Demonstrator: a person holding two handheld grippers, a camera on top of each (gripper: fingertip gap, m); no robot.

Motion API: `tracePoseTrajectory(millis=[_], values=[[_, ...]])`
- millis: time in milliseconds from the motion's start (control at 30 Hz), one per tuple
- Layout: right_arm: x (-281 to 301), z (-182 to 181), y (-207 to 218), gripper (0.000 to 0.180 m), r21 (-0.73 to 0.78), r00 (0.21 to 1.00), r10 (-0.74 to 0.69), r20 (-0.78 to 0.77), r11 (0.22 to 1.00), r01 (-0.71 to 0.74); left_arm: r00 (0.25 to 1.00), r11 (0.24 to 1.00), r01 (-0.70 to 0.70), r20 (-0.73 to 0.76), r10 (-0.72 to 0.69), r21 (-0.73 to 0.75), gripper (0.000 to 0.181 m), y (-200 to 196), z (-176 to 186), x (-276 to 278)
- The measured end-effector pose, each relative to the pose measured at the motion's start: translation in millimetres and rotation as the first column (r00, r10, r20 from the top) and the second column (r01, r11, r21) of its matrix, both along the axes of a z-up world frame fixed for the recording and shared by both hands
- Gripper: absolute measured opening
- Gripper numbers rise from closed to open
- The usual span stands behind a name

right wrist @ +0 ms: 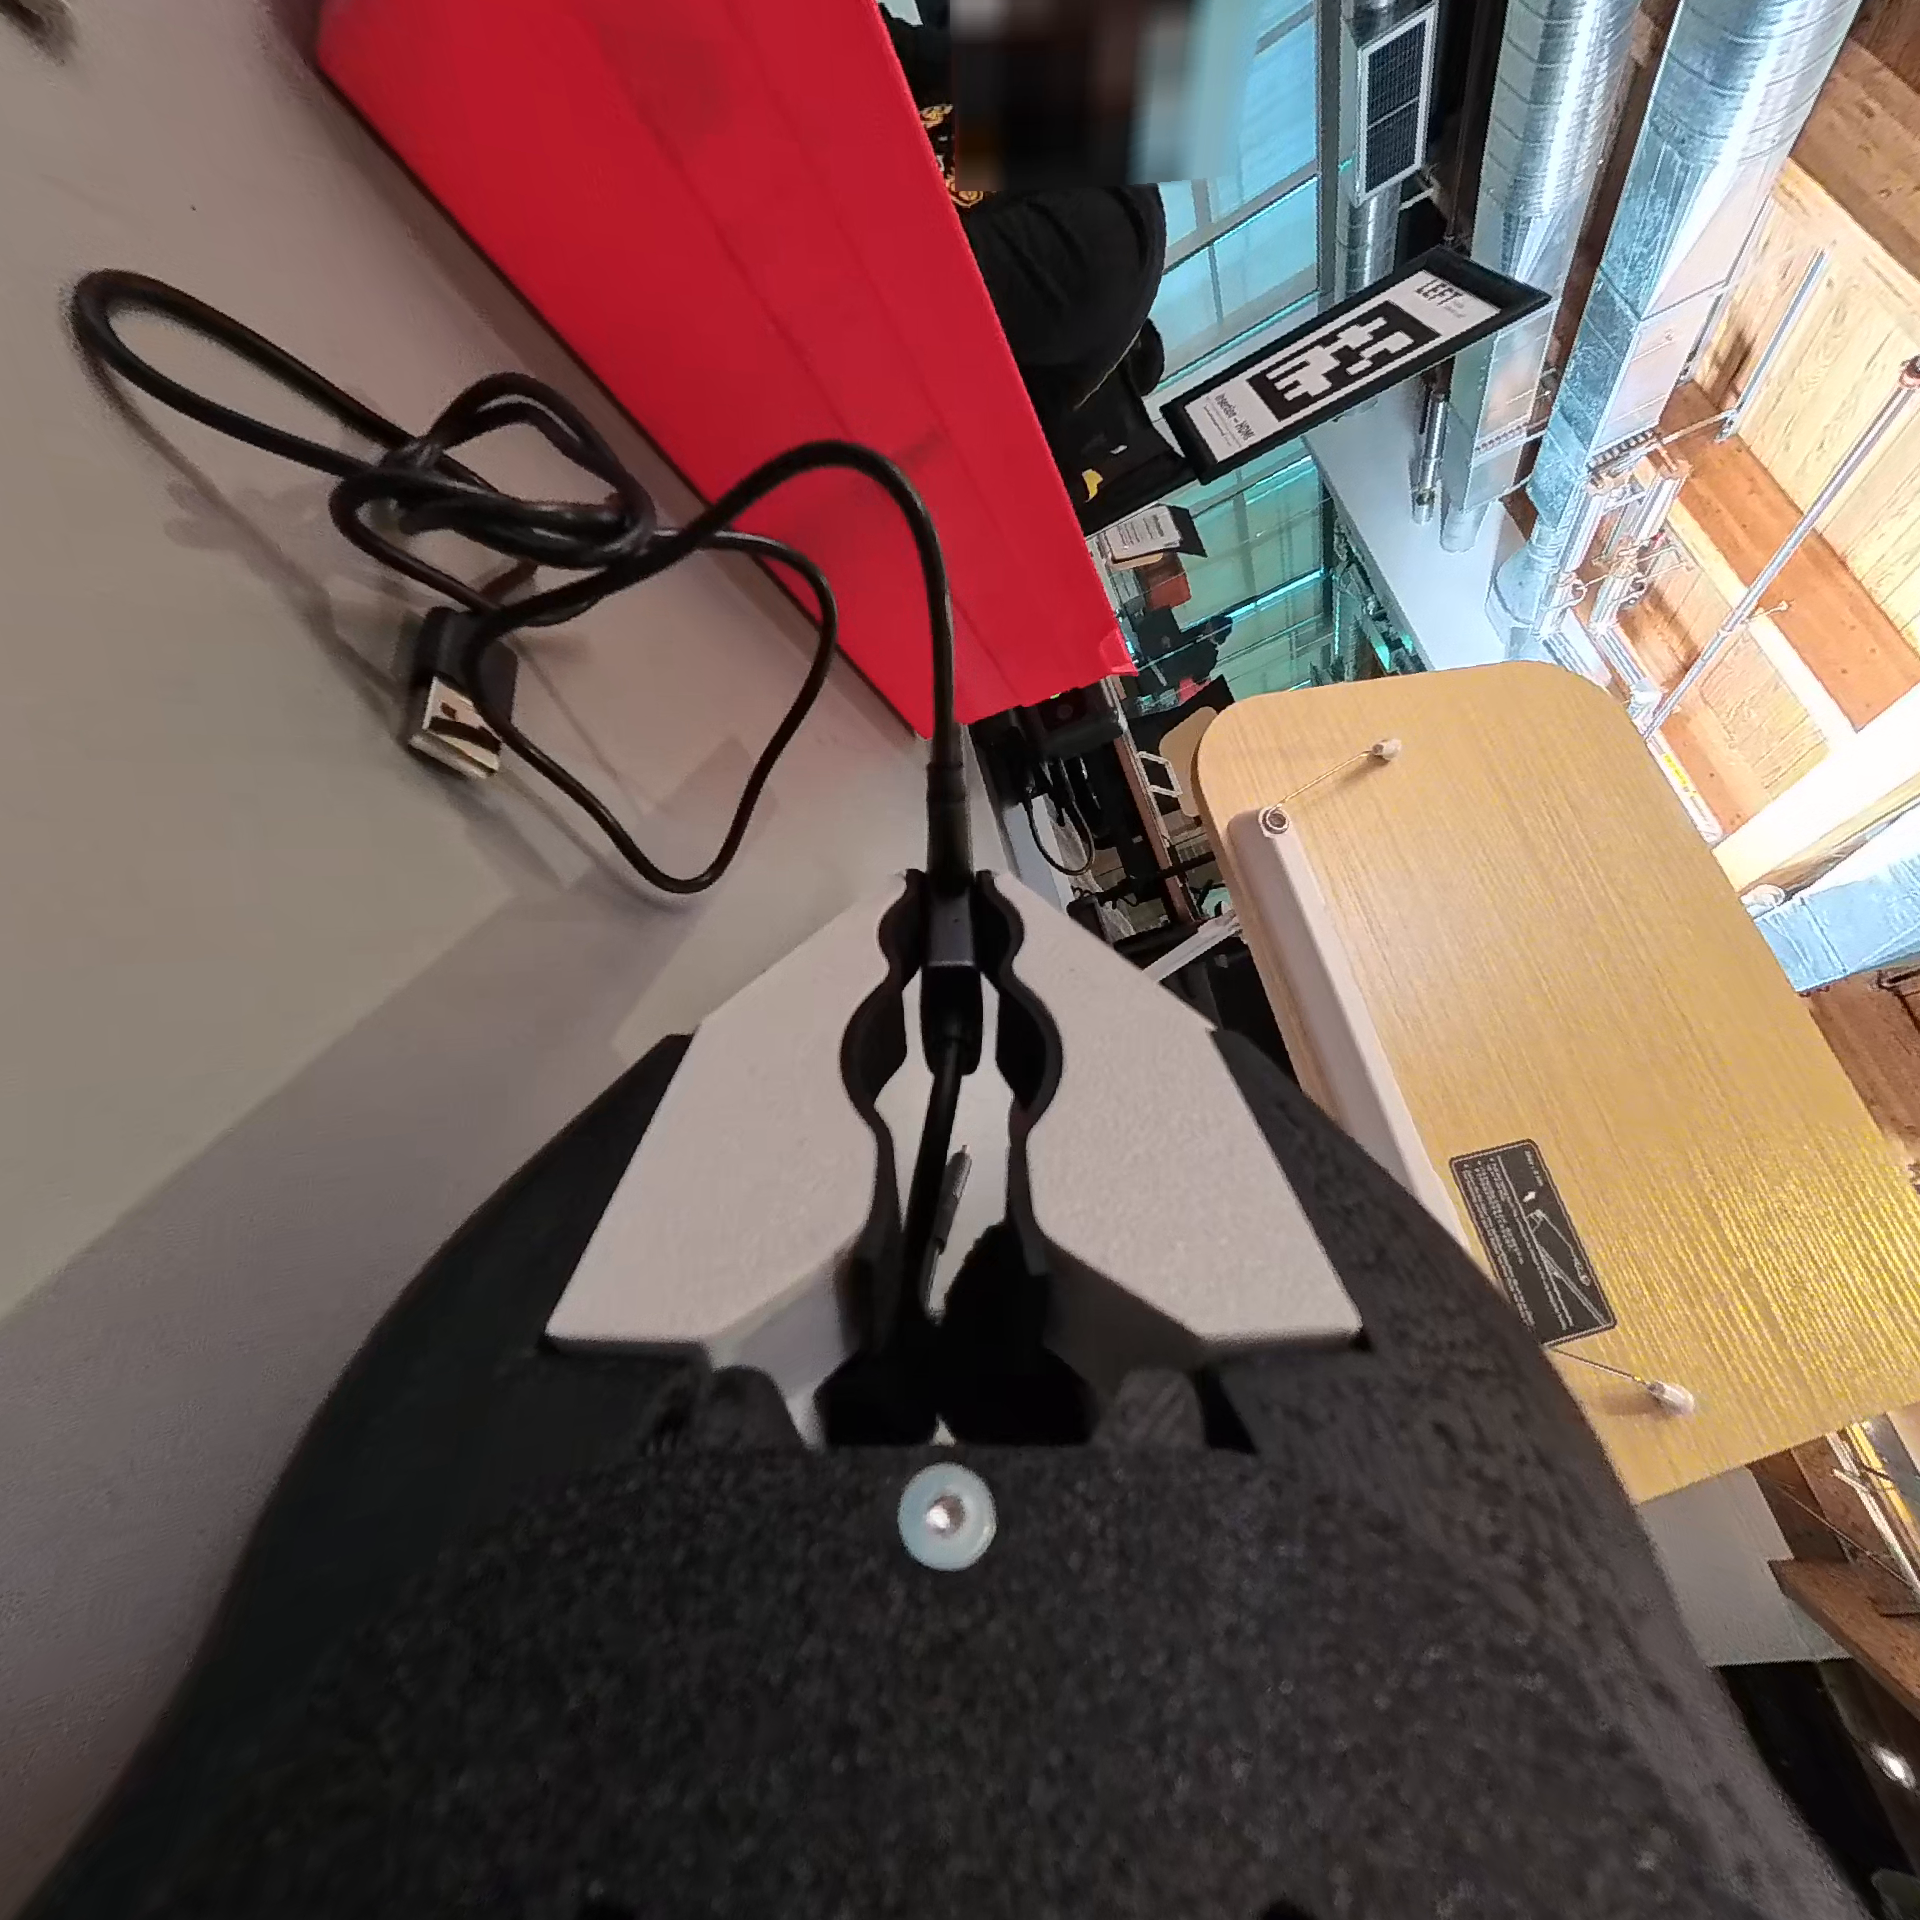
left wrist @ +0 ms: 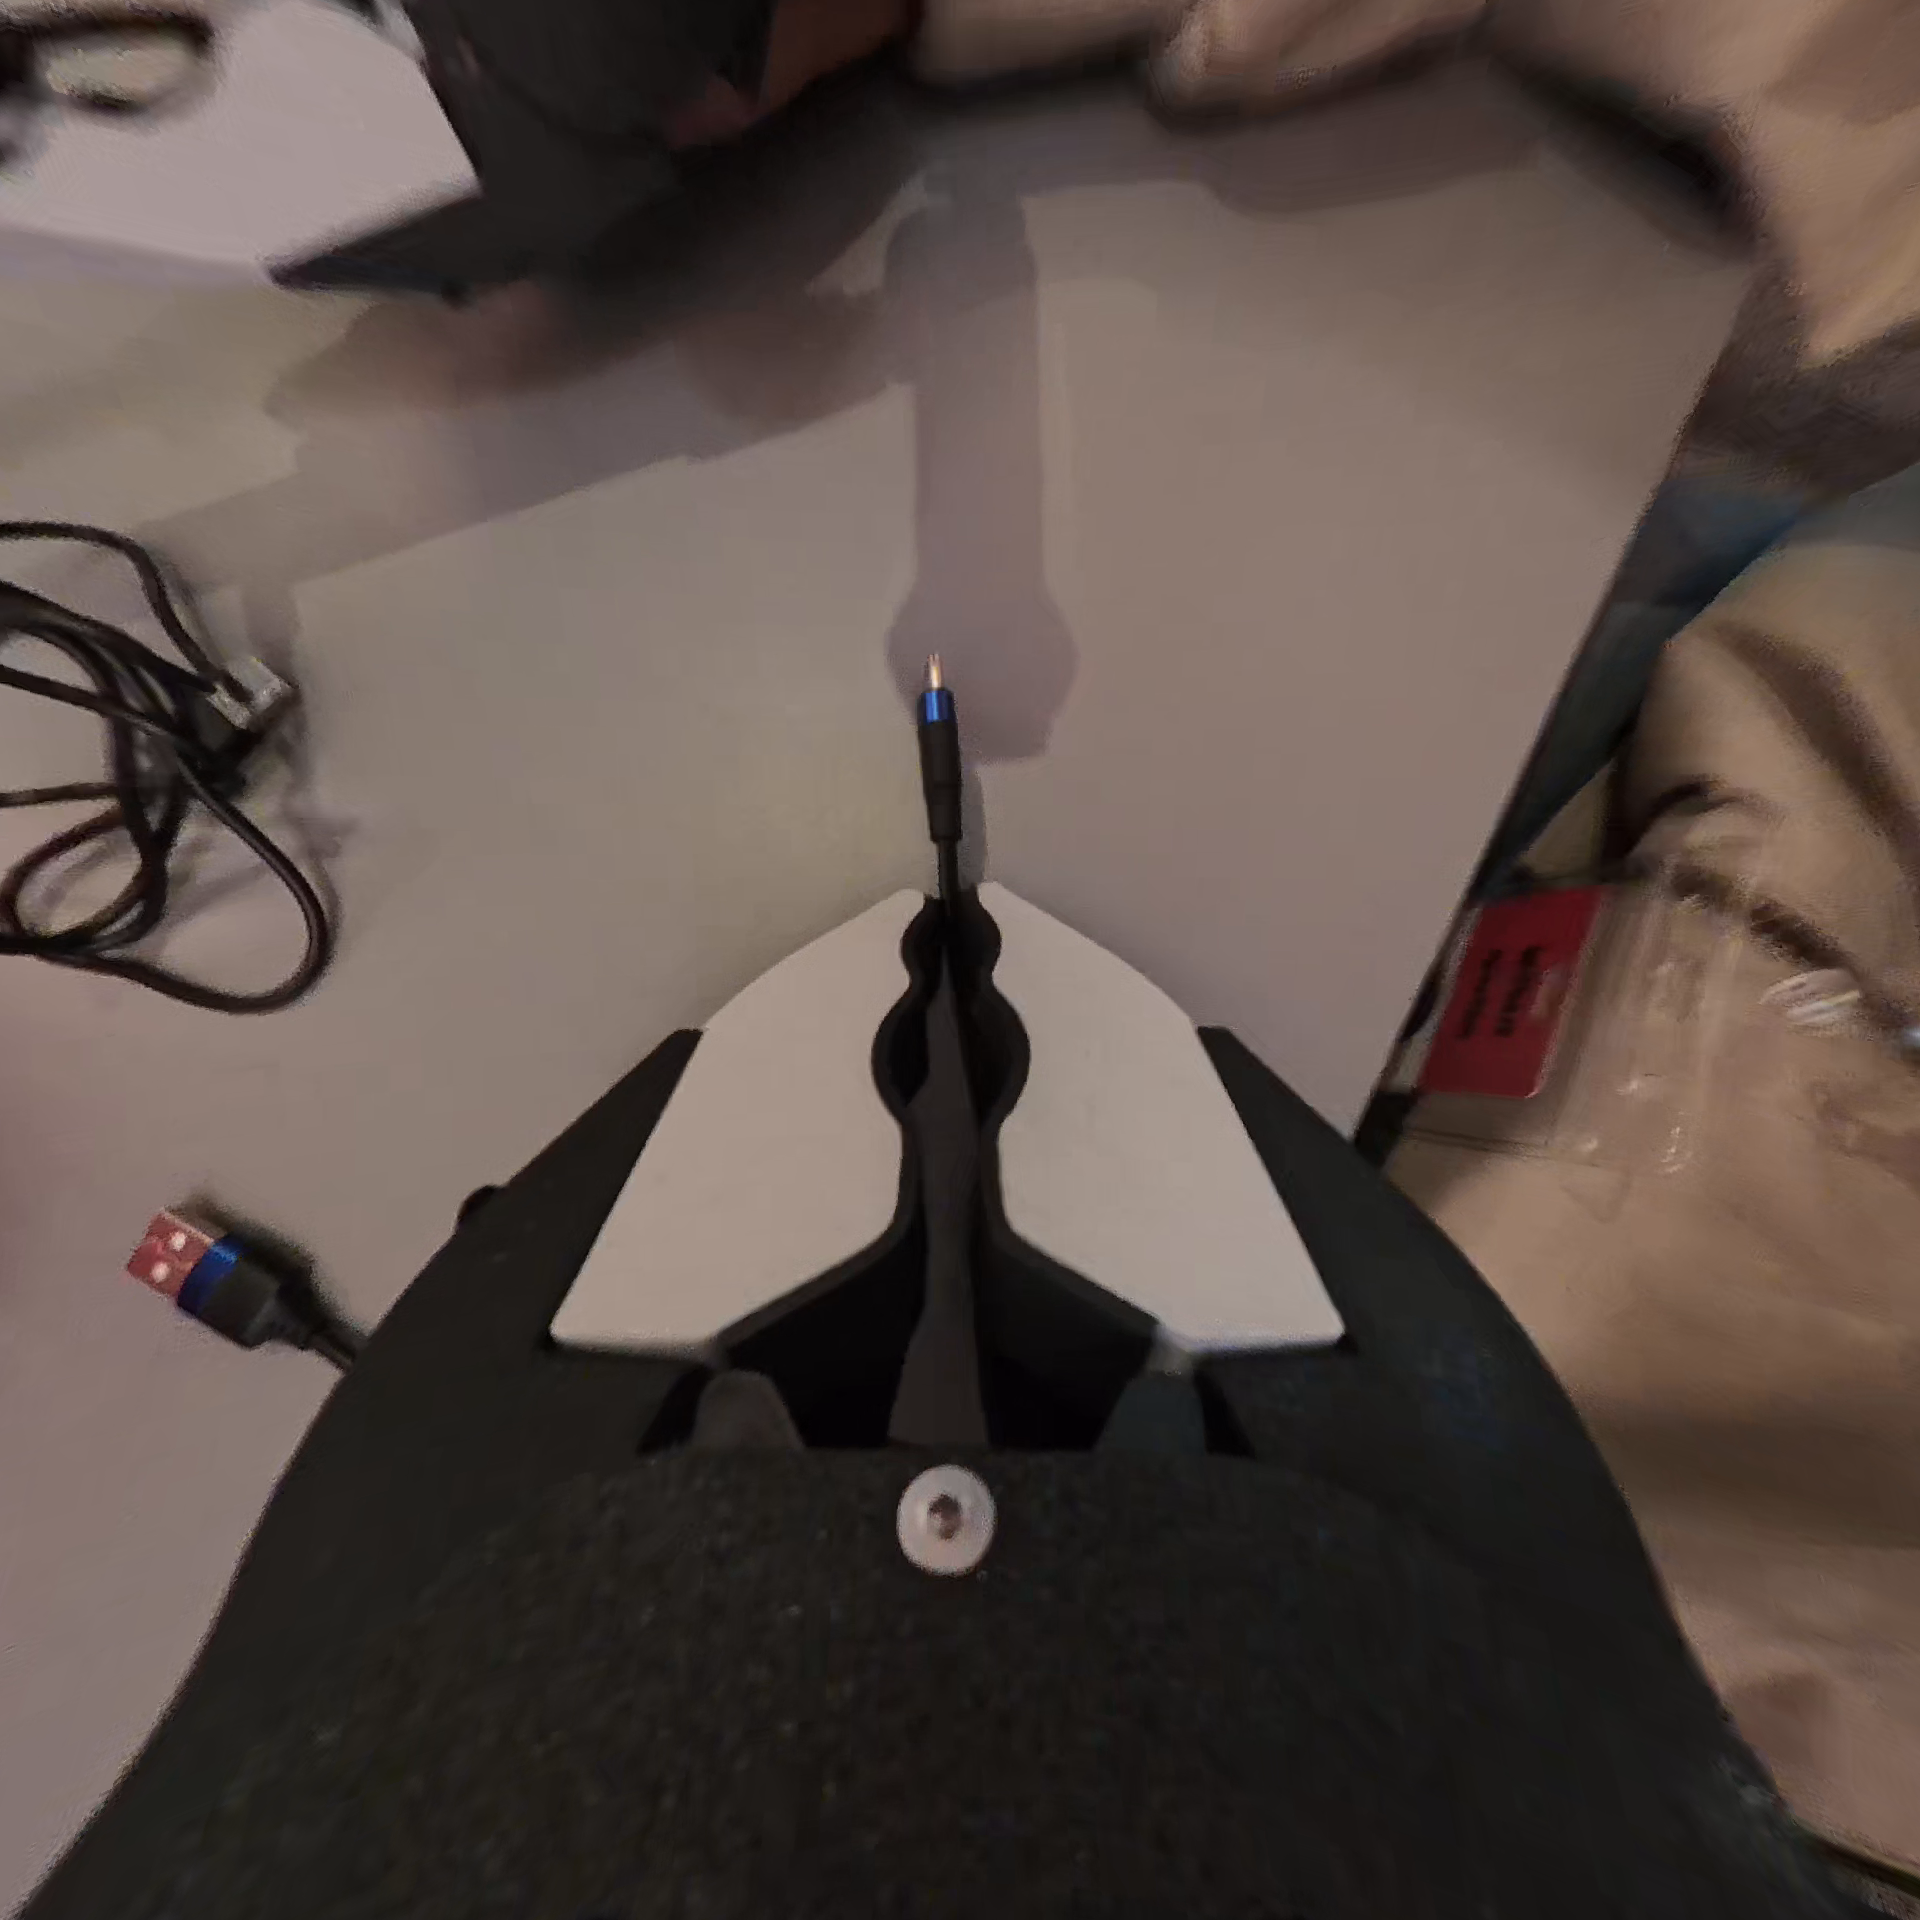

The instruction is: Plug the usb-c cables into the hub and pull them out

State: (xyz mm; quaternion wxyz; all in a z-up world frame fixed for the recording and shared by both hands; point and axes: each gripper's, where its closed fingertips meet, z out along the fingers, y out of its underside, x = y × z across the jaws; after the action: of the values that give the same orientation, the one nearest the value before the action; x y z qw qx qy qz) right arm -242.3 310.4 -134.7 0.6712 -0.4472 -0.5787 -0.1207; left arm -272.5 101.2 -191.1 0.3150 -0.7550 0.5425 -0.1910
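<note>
Both wrist views look closely along fingers, sharing the table (left wrist: 623,727).

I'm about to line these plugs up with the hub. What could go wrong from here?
The left gripper pinches the blue-collared USB-C cable well behind its plug, so the tip may flex on contact. The right gripper holds the black cable with its plug pointing backward. No hub is visible.

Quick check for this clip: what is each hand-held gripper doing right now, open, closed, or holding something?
Left hand-held gripper: closed on the blue-tipped USB-C cable, plug pointing forward.
Right hand-held gripper: closed on the black cable at its connector.
</note>
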Motion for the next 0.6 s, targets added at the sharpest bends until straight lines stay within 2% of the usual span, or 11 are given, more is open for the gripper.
tracePoseTrajectory(millis=[67, 133, 233, 300, 367, 467, 600], values=[[0, 1, -1, 0.009, 0.009, 1.0, 0.003, -0.001, 1.0, -0.003, 0.979, 0.995, -0.019, 0.201, 0.039, -0.1, 0.003, 3, 34, 8], [-1, 5, -4, 0.009, 0.03, 1.0, 0.018, -0.01, 0.999, -0.018, 0.901, 0.964, -0.037, 0.407, 0.147, -0.265, 0.002, 18, 75, 8], [-4, 22, -16, 0.009, 0.124, 0.997, 0.065, -0.048, 0.99, -0.059, 0.785, 0.887, -0.06, 0.527, 0.325, -0.458, 0.002, 57, 109, -3], [-6, 38, -29, 0.009, 0.233, 0.993, 0.101, -0.063, 0.969, -0.084, 0.727, 0.815, -0.042, 0.543, 0.421, -0.577, 0.002, 81, 120, -5], [-7, 45, -39, 0.009, 0.305, 0.992, 0.117, -0.053, 0.948, -0.096, 0.702, 0.769, -0.04, 0.529, 0.476, -0.638, 0.002, 101, 123, -7], [-11, 51, -50, 0.009, 0.395, 0.991, 0.129, -0.023, 0.912, -0.11, 0.702, 0.692, -0.006, 0.49, 0.517, -0.721, 0.002, 115, 119, -7], [-13, 47, -51, 0.009, 0.403, 0.992, 0.127, 0.002, 0.908, -0.117, 0.72, 0.599, 0.061, 0.451, 0.527, -0.798, 0.002, 112, 110, -5]])
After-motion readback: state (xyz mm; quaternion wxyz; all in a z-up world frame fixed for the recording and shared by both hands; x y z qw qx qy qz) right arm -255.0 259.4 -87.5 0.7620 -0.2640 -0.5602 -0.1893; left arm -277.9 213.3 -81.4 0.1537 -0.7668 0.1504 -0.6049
